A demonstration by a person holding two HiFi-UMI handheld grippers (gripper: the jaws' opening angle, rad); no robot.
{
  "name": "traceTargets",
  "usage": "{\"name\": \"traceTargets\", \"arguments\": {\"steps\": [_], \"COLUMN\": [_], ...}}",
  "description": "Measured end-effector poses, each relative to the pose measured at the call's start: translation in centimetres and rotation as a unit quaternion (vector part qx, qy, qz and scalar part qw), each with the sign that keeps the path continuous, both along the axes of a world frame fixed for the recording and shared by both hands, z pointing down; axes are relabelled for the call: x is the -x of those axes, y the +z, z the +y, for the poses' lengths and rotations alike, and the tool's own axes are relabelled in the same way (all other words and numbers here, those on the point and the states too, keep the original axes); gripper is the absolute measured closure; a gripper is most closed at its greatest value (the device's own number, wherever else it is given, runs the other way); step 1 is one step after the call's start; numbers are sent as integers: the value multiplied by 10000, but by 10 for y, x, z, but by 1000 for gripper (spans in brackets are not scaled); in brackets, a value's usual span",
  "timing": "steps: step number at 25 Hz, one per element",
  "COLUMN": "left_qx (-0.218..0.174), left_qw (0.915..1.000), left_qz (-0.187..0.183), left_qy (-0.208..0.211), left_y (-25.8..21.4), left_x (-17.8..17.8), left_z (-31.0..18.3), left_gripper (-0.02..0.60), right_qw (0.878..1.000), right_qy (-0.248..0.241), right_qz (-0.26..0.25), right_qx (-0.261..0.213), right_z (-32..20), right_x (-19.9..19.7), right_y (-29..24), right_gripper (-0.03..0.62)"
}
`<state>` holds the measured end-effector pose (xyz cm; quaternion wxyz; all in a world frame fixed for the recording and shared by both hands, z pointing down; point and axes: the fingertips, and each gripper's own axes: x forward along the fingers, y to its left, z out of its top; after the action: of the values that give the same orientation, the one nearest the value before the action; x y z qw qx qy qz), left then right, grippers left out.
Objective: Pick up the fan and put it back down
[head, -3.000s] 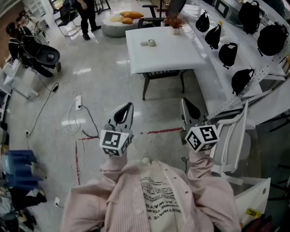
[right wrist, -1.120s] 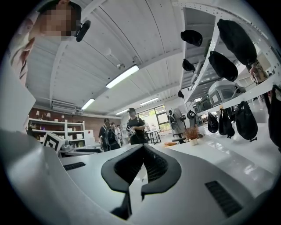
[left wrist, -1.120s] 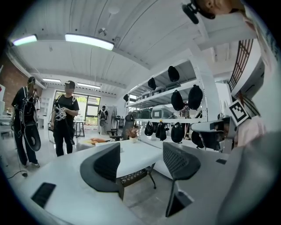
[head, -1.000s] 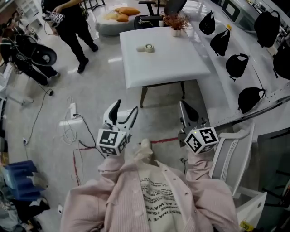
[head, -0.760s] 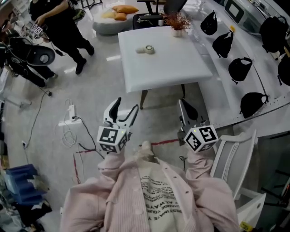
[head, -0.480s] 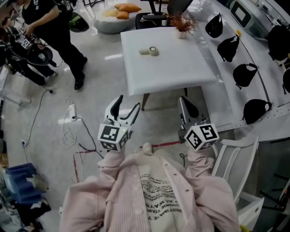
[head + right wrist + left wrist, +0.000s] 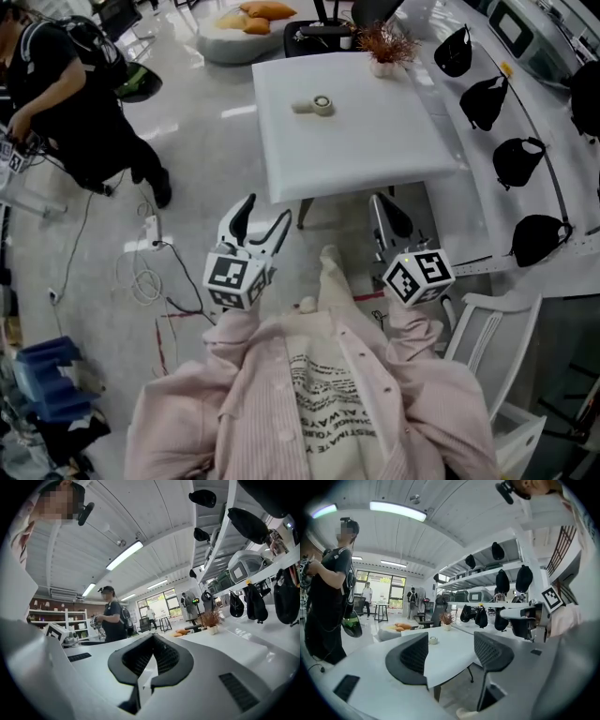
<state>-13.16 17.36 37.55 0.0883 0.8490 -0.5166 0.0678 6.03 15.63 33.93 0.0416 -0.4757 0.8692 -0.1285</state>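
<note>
A small round white object, apparently the fan [image 7: 315,105], lies on the far part of the white table [image 7: 375,141], beside a potted dry plant [image 7: 384,45]. The left gripper view shows it small, between the jaws, as the fan [image 7: 433,640]. My left gripper [image 7: 264,213] hangs over the floor short of the table's near edge, jaws spread with nothing between them [image 7: 452,656]. My right gripper [image 7: 390,217] is level with it near the table's front right, its jaws pressed together on nothing [image 7: 151,641].
A person in black [image 7: 80,108] stands at the left holding marked grippers. Cables and a power strip [image 7: 150,248] lie on the floor. Black bags [image 7: 514,159] line the right shelf. A white chair [image 7: 478,328] stands right of me, a blue crate [image 7: 42,366] at bottom left.
The left gripper went from shut three seconds ago to open. I have come closer to the table. The person in black has walked from the far left towards the near left.
</note>
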Motion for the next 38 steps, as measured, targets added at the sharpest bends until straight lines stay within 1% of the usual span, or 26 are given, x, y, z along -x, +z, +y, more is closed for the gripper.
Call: {"name": "traceTargets", "arguments": {"steps": [3,6,16,22,27,38], "left_qx": [33,63,289,489,641,922], "left_qw": [10000,9999,9994,9985,9975,9947], "left_qz": [-30,-32,-111,-130,-123,-324], "left_qy": [-25,-90,-123,-197,-256,-332], "left_y": [6,10,25,37,47,71], "left_x": [3,5,3,0,-3,-5], "left_z": [-12,-35,-140,-195,-232,-300], "left_gripper": [301,301,301,301,301,301], "right_qw": [10000,9999,9993,9983,9970,9928], "right_qy": [-51,-91,-272,-433,-532,-776], "right_qz": [-24,-47,-87,-82,-26,-44], "right_qx": [38,48,255,387,567,916], "right_z": [-16,-41,-153,-210,-248,-315], "right_x": [4,6,13,14,16,21], "right_y": [6,11,25,38,47,76], "right_gripper": [594,594,594,594,594,594]}}
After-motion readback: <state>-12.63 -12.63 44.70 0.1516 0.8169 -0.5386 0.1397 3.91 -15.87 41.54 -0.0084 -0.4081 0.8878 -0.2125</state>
